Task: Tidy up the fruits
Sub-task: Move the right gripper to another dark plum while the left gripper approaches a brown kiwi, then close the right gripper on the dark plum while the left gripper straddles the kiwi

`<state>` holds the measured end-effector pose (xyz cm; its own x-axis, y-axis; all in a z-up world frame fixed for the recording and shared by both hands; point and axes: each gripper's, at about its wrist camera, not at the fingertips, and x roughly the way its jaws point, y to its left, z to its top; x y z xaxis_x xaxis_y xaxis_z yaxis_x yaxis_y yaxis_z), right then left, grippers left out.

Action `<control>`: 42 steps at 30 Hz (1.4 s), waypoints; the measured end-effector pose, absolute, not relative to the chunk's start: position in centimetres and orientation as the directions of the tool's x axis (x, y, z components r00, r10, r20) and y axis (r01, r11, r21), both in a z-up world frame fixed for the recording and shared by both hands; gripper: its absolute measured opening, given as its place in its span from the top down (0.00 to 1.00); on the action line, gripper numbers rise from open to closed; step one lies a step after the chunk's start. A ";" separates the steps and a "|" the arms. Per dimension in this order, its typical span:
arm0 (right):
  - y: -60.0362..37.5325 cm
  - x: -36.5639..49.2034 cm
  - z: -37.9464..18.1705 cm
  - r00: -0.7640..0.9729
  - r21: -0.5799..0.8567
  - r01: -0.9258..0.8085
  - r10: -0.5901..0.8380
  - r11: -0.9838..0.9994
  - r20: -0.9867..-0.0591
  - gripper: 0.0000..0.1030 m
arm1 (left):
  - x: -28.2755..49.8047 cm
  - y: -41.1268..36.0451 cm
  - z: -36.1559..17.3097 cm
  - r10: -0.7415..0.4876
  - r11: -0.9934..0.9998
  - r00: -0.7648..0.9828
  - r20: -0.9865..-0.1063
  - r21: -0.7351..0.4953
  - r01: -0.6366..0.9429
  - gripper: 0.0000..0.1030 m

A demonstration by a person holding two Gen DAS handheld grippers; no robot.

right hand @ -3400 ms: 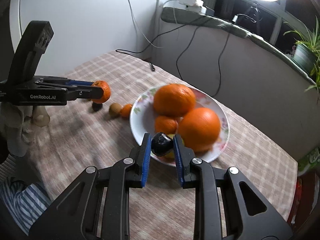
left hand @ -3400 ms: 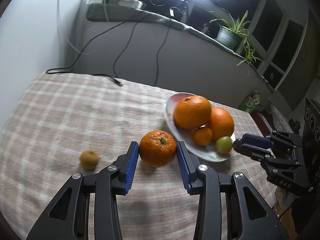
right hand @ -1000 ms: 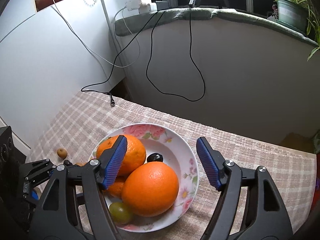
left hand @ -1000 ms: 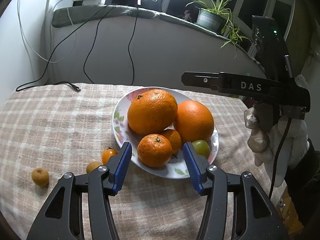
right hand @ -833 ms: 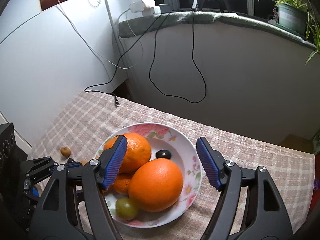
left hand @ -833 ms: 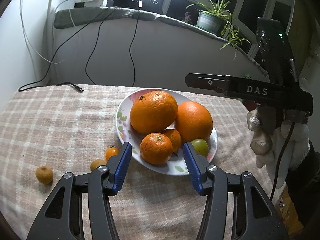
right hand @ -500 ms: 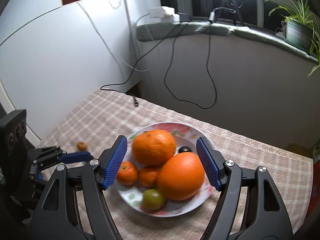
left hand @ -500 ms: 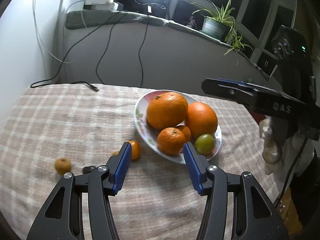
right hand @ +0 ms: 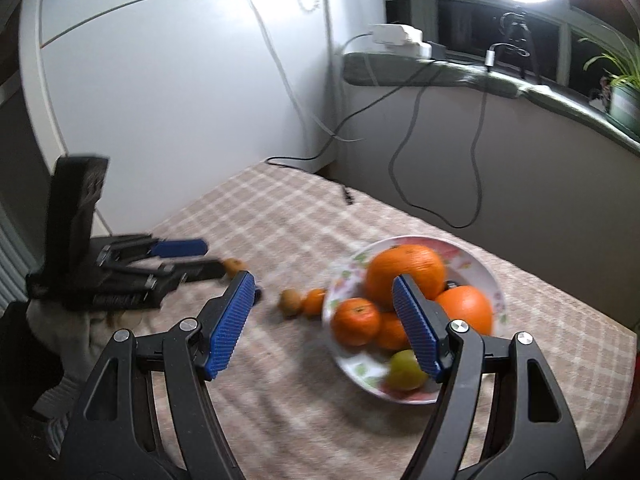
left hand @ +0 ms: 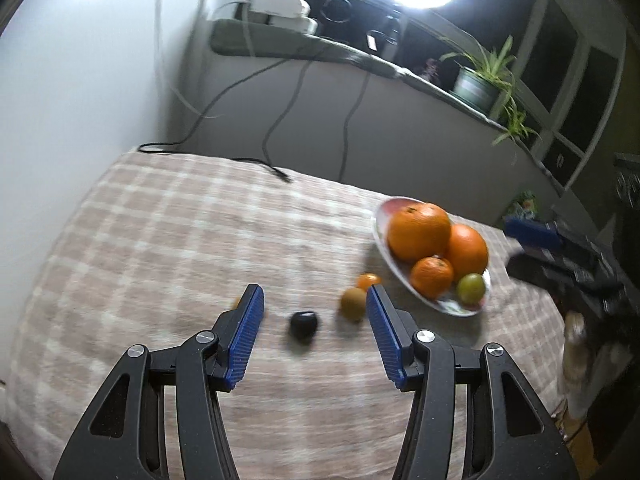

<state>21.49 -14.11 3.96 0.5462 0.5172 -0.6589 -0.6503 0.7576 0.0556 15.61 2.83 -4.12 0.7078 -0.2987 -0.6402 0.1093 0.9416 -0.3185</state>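
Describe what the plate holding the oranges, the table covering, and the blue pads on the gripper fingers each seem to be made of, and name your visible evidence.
Plate: probably glazed ceramic; white and glossy, with a printed floral pattern.
Table covering: woven fabric, matte; a beige and white check with a soft, slightly fuzzy surface.
Blue pads: likely rubber or soft plastic; a fine ribbed texture with no shine, mounted on black fingers that look like hard plastic.

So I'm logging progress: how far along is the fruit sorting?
Done: oranges and a green fruit sit in the plate. In hand: nothing; left gripper and right gripper are open. Left: dark fruit, brown fruit and small orange lie on the cloth.
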 end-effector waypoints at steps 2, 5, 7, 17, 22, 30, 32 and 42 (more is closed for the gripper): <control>-13.3 20.8 3.5 0.535 0.053 -0.664 0.524 0.746 -0.663 0.28 | 15.5 3.7 -4.2 -0.293 0.941 0.710 -0.640 -0.326 0.095 0.49; -11.8 19.7 2.4 0.515 0.030 -0.694 0.526 0.719 -0.677 0.28 | 15.3 4.8 -4.5 -0.289 0.941 0.708 -0.645 -0.328 0.085 0.51; -10.9 19.1 1.7 0.513 -0.007 -0.711 0.512 0.703 -0.689 0.28 | 15.1 5.0 -4.8 -0.292 0.940 0.702 -0.649 -0.330 0.087 0.51; -7.3 18.1 -0.7 0.456 -0.086 -0.782 0.472 0.617 -0.755 0.43 | 15.1 5.2 -7.0 -0.309 0.939 0.664 -0.681 -0.330 0.098 0.60; -6.0 18.7 -2.1 0.418 -0.058 -0.792 0.471 0.607 -0.777 0.51 | 15.8 5.1 -7.3 -0.311 0.940 0.657 -0.687 -0.326 0.104 0.60; -4.1 20.5 -4.2 0.384 -0.014 -0.780 0.461 0.625 -0.800 0.59 | 17.1 5.3 -8.1 -0.303 0.944 0.644 -0.703 -0.316 0.098 0.60; -3.8 20.9 -4.6 0.381 -0.008 -0.775 0.456 0.632 -0.805 0.60 | 17.4 5.3 -8.3 -0.306 0.942 0.639 -0.706 -0.319 0.098 0.61; -2.4 22.6 -6.3 0.367 0.001 -0.761 0.431 0.649 -0.824 0.61 | 18.0 5.0 -9.0 -0.317 0.940 0.621 -0.716 -0.324 0.106 0.68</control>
<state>22.63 -2.37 -6.28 0.3669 0.4313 -0.8242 -0.7607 0.6491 0.0011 17.96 4.96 -8.99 0.6213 -0.3174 -0.7164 0.1060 0.9399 -0.3245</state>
